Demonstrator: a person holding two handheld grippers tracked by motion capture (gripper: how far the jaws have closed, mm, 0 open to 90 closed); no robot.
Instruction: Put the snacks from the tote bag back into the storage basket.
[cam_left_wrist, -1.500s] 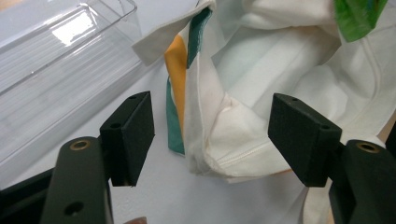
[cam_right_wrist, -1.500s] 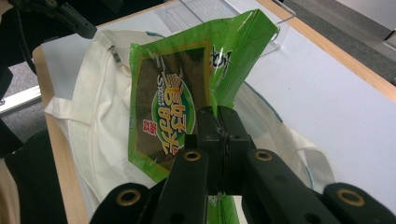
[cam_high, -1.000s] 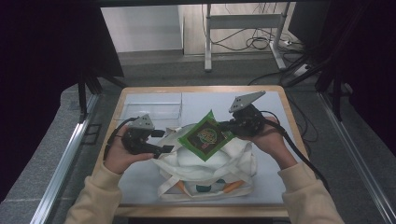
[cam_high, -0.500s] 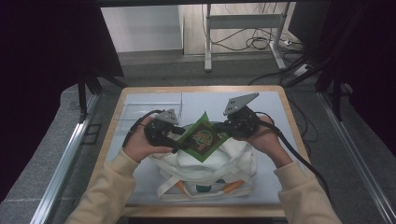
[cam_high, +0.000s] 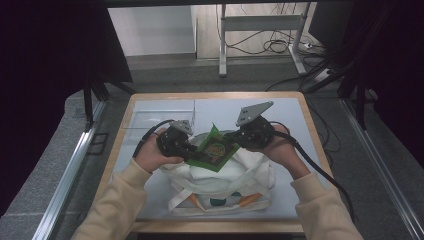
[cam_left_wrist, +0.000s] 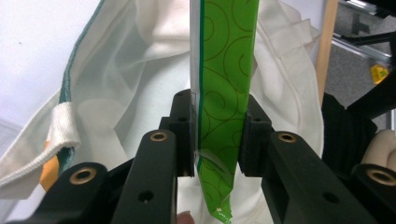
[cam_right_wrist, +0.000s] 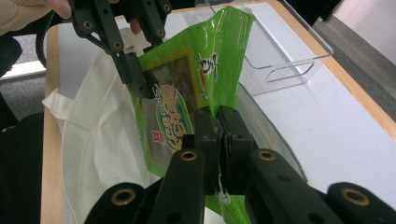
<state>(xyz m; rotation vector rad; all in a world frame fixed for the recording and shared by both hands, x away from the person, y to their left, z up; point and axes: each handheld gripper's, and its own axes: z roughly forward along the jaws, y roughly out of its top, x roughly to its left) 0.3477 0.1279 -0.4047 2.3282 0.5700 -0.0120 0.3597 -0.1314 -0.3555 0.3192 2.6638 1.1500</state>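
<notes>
The right gripper (cam_high: 239, 138) is clamped tight on one edge of a glossy green foil snack packet (cam_high: 215, 150), its two black jaws pressed flat together on the foil in the right gripper view. The left gripper (cam_high: 192, 149) has come to the packet's opposite edge, and its jaws stand narrowly apart with the foil between them; in the left gripper view the packet (cam_left_wrist: 224, 84) runs edge-on straight up between the pads, which look to touch it on both sides, though whether they truly bite is hard to tell.

The packet hangs in the air between the two grippers, just above the open mouth of a white cloth tote bag (cam_high: 220, 177) lying on the pale tabletop (cam_high: 295, 120). Its long axis runs from one gripper to the other, tilted, with the printed face towards the camera above. The bag lies below and towards the person, so the coming move is likely a lowering into that mouth, with both hands equally near.

Both forearms in cream sleeves (cam_high: 120, 200) reach in from the near edge, the hands turned inward so the grippers face each other. A clear plastic tray (cam_high: 150, 120) sits behind the left gripper, well apart from the bag's mouth.
</notes>
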